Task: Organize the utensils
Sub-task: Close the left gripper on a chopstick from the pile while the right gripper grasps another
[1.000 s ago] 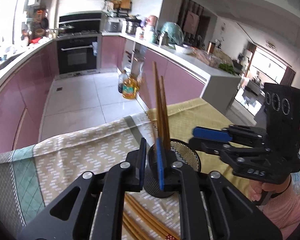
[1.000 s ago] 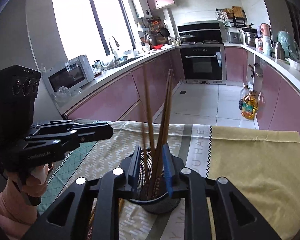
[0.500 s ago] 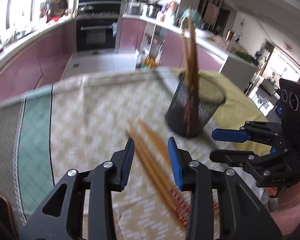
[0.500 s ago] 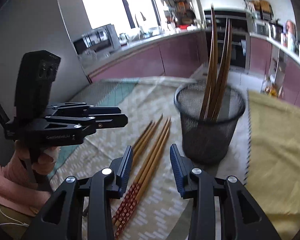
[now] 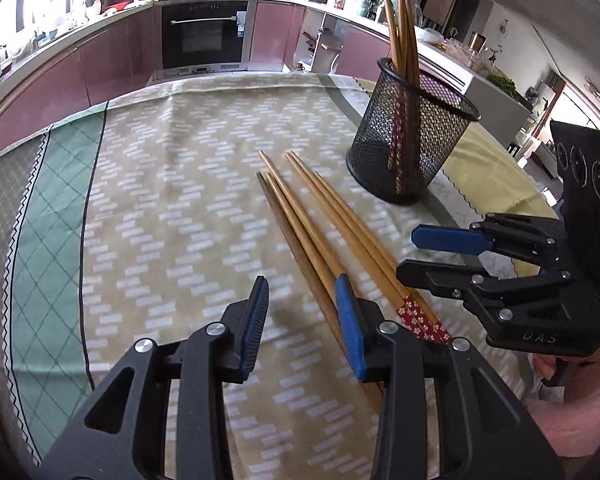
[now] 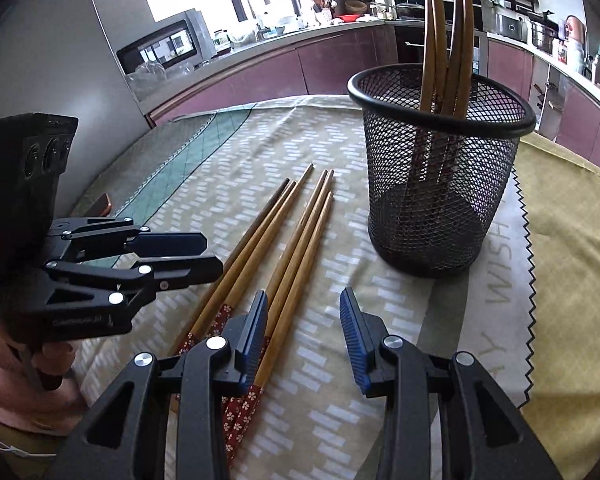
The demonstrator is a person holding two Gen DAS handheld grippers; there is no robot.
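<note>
Patterned cloth [image 5: 172, 184], beige with pale woven dashes and a green diamond-lined band at one edge, covers your table in a kitchen of glossy mauve cabinets. From your left wrist camera, your left gripper [image 5: 302, 322] hovers low over that cloth, its ribbed blue pads parted and holding nothing. Five loose wooden chopsticks [image 5: 320, 220] lie side by side just beside its right finger, their thick ends wrapped in red floral print. Beyond them stands a round black wire-mesh cup [image 5: 410, 142] with more chopsticks upright inside. Your right gripper [image 5: 414, 254] waits at the right, spread apart.

From your right wrist camera, your right gripper [image 6: 304, 336] gapes empty beside the loose chopsticks [image 6: 292, 240], with the mesh cup [image 6: 440, 184] ahead.
</note>
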